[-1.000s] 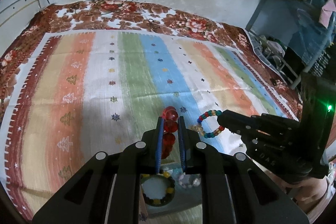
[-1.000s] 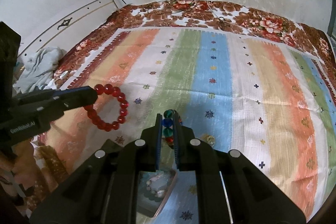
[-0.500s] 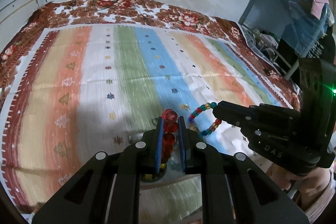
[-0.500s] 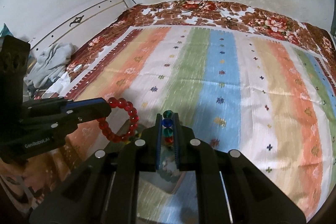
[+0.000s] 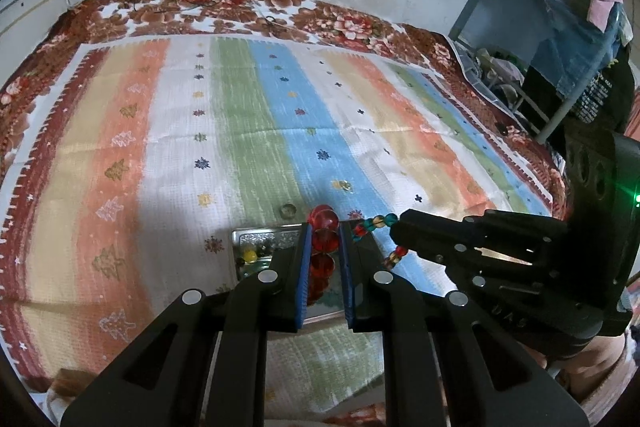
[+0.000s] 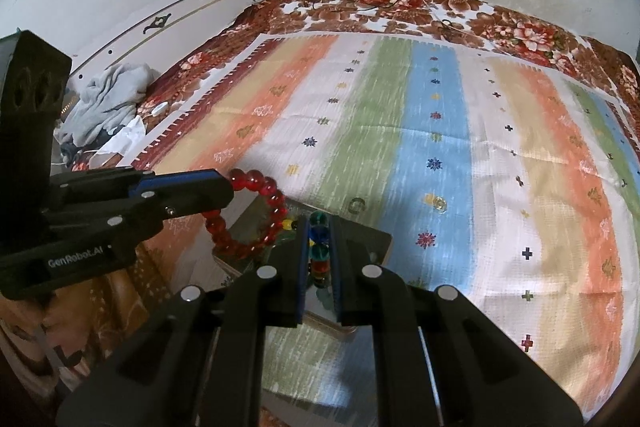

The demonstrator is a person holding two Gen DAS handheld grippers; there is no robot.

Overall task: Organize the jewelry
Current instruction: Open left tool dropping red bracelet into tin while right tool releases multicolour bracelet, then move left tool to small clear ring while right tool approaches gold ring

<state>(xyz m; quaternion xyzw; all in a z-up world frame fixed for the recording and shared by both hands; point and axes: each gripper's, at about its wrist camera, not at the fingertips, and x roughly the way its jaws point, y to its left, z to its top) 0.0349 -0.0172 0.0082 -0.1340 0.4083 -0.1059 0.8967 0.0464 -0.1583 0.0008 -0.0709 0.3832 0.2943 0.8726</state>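
My left gripper point(image 5: 324, 227) is shut on a red bead bracelet point(image 5: 322, 247), which also shows hanging in the right wrist view point(image 6: 256, 215). My right gripper point(image 6: 318, 223) is shut on a multicoloured bead bracelet point(image 6: 319, 247), also seen in the left wrist view point(image 5: 378, 227). Both hang just above a silver tray point(image 5: 264, 239) on the striped cloth, which holds a dark and yellow bead bracelet point(image 5: 250, 257). The tray also shows under my right gripper point(image 6: 372, 239).
Two small rings lie on the cloth beyond the tray: one point(image 5: 287, 211) near it and one point(image 5: 344, 185) on the blue stripe. A clothes rack point(image 5: 560, 27) stands at the right. A pile of cloth point(image 6: 108, 99) lies beside the bed at the left.
Both grippers have moved back with their bracelets, so the tray now sits further forward in both views, under the fingertips. Both stay shut.
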